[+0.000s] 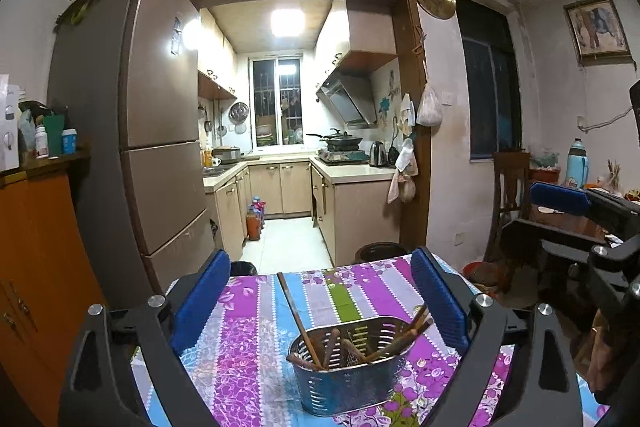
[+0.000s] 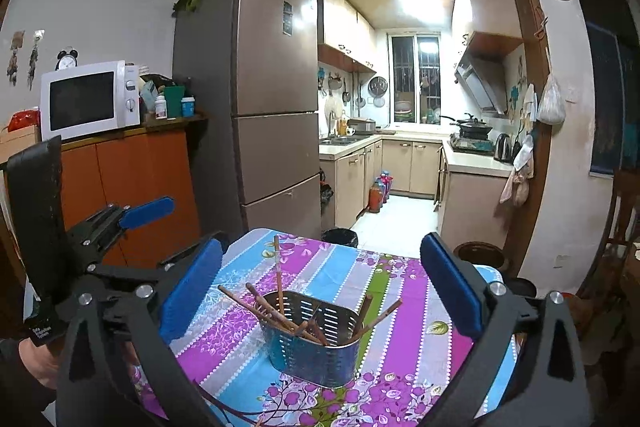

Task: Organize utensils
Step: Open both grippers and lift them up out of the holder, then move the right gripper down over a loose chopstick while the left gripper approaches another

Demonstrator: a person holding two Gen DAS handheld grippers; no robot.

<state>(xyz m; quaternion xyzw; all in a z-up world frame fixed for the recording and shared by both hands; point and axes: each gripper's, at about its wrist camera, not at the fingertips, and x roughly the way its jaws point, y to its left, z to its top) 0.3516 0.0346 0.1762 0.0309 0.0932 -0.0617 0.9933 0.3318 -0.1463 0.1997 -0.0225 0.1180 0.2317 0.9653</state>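
Standing just short of both tools, the perforated metal caddy [image 1: 352, 367] sits on the patterned tablecloth [image 1: 248, 347], near the table's close edge and roughly midway between its left and right edges. Wooden chopsticks [image 2: 280, 311] fan out of it. One long chopstick [image 1: 298, 315] leans from the caddy toward the far edge, its long axis running away from the tools. The left gripper [image 1: 320, 307] has its blue pads spread wide with nothing between them. The caddy lies ahead of it and slightly to the right. The right gripper [image 2: 320, 287] is likewise spread and empty, with the caddy dead ahead and centred. Neither touches anything. The right hand looks a shade better aligned for any further tidying, though most utensils already seem gathered.
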